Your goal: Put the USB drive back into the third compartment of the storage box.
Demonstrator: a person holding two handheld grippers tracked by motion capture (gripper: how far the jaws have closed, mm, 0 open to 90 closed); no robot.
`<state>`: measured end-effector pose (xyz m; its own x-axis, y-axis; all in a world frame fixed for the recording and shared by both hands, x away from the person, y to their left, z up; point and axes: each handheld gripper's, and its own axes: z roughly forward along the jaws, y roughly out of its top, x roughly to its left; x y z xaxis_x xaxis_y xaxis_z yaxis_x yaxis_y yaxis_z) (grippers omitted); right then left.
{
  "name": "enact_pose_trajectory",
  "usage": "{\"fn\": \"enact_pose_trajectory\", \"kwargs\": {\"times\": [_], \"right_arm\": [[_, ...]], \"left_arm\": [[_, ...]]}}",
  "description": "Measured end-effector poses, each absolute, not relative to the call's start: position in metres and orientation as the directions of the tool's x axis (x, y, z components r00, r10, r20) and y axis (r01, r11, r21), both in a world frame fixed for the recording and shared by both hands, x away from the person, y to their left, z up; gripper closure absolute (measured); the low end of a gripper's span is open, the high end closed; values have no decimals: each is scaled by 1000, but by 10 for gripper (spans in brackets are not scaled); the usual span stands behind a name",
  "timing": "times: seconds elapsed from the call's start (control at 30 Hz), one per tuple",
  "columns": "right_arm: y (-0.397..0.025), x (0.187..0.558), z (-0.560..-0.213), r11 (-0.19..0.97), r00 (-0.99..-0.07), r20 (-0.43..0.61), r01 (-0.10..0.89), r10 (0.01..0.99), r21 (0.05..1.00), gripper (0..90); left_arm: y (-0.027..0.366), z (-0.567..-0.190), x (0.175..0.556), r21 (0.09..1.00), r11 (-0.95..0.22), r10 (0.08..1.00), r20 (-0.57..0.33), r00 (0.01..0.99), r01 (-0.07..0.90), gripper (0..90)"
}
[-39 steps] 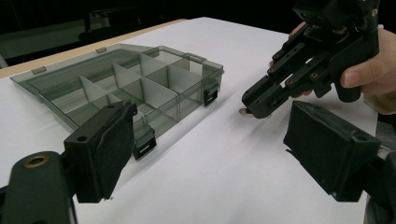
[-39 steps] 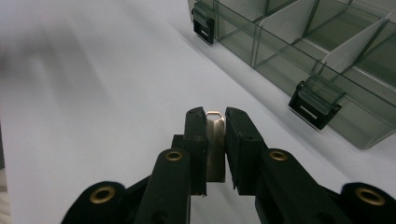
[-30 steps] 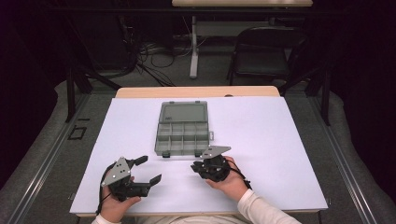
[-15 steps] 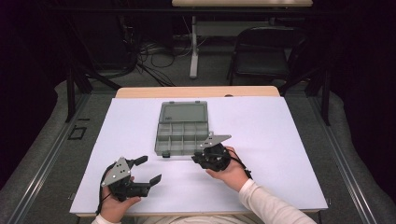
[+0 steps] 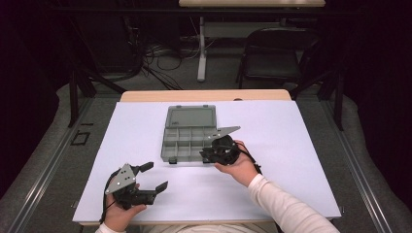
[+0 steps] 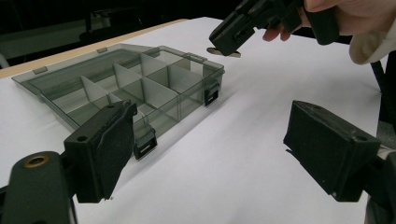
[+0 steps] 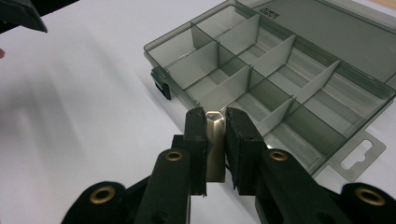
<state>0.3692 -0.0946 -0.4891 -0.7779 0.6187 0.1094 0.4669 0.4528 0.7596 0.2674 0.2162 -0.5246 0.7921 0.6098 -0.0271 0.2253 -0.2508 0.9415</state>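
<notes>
A clear grey compartment box (image 5: pixel 187 141) lies open on the white table, lid flat behind it; its compartments (image 7: pixel 261 88) look empty. My right gripper (image 5: pixel 214 151) hovers at the box's front right corner, shut on a small silver hexagonal metal piece (image 7: pixel 215 140) held upright between its pads. In the left gripper view that gripper (image 6: pixel 231 39) hangs above the box's (image 6: pixel 140 88) corner. My left gripper (image 5: pixel 153 177) rests near the table's front left, jaws wide open with nothing between them.
White paper covers the table (image 5: pixel 291 145). A wooden edge (image 5: pixel 204 95) shows at the far side. A black chair (image 5: pixel 277 53) and cables stand on the floor beyond. The box's black latches (image 6: pixel 144 144) face the front.
My right gripper has moved forward and left from the table's front toward the box's front right corner, carrying the metal piece. The left gripper has stayed put.
</notes>
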Motion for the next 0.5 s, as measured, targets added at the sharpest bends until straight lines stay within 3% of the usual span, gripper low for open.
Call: {"fn": "enact_pose_trajectory", "kwargs": {"times": [0.5], "right_arm": [[-87, 391, -482, 468, -761, 94, 486, 642, 738, 797]], "left_arm": [[216, -525, 268, 942, -250, 606, -27, 795, 223, 160]]}}
